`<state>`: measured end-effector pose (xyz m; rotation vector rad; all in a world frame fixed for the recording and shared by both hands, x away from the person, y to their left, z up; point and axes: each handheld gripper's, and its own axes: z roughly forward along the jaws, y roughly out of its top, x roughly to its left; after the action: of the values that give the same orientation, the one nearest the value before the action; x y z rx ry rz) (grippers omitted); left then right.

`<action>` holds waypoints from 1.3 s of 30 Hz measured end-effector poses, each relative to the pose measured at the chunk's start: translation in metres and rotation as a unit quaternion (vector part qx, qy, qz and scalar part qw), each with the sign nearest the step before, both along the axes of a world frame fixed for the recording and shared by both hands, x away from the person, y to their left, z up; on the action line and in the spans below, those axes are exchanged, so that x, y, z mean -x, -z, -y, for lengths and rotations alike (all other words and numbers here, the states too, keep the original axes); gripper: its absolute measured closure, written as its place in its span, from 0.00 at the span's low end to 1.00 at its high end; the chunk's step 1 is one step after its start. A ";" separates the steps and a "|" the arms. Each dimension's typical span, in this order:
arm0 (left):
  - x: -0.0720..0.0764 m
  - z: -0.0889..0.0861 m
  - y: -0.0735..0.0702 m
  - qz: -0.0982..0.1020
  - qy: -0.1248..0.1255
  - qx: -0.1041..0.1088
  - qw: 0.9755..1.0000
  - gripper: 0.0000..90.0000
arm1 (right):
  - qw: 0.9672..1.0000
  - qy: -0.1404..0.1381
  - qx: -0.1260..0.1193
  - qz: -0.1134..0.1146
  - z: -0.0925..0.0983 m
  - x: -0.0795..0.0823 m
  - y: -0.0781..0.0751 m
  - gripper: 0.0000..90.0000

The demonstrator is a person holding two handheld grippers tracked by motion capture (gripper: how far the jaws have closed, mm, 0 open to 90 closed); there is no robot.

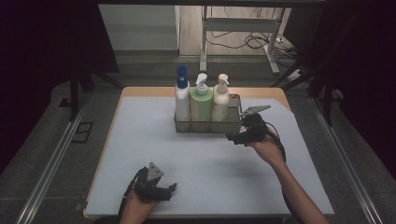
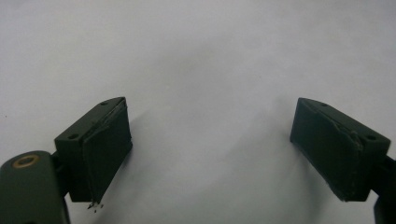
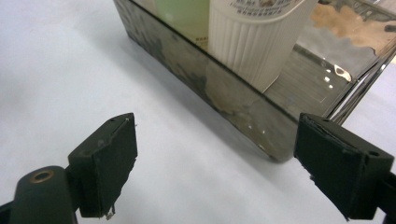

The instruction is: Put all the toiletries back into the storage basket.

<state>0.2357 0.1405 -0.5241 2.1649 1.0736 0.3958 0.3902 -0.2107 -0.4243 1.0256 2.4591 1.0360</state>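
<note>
The metal basket (image 1: pixel 208 125) sits on the pale mat (image 1: pixel 140 154), just in front of the right gripper (image 1: pixel 236 138). Its long side runs across the table, from left to right in the high view. Its open top faces up. In the right gripper view the basket's shiny wall (image 3: pixel 224 100) slants away from the near corner by the right jaw to the far left.

Three bottles stand up straight in the basket, side by side. The cream bottle (image 1: pixel 221 100) is closest to the right gripper. The green bottle (image 1: pixel 201 103) is next, in the middle. The white bottle with the blue top (image 1: pixel 181 95) is farthest from it. Their pump tops point up.

The right gripper is near the basket's end, by the near corner. Its jaws are wide apart and hold nothing. Only bare mat lies between them, and the basket corner is just past the right jaw.

The left gripper (image 1: pixel 161 190) is well apart from the basket, down by the near edge of the table. Its jaws (image 2: pixel 210 154) are wide apart too, with only mat between them.

Nothing lies on the mat between the right gripper and the basket. The wooden table edge (image 1: pixel 140 91) shows behind the mat.
</note>
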 end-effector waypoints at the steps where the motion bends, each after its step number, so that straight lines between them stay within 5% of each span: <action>1: 0.000 0.000 0.000 0.000 0.000 0.000 1.000 0.14 | 1.000 -0.002 0.001 0.001 0.000 0.002 0.000 0.14; 14: 0.000 0.000 0.000 0.000 -0.001 0.001 1.000 0.14 | 0.999 -0.019 0.030 -0.003 0.006 0.025 0.003 0.00; 39: 0.000 0.000 0.000 0.000 0.000 0.000 1.000 0.14 | 0.998 -0.028 0.046 0.013 0.032 0.071 0.017 0.00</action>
<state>0.2356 0.1405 -0.5241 2.1644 1.0739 0.3958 0.3196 -0.2430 -0.4408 0.9128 2.5030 0.9365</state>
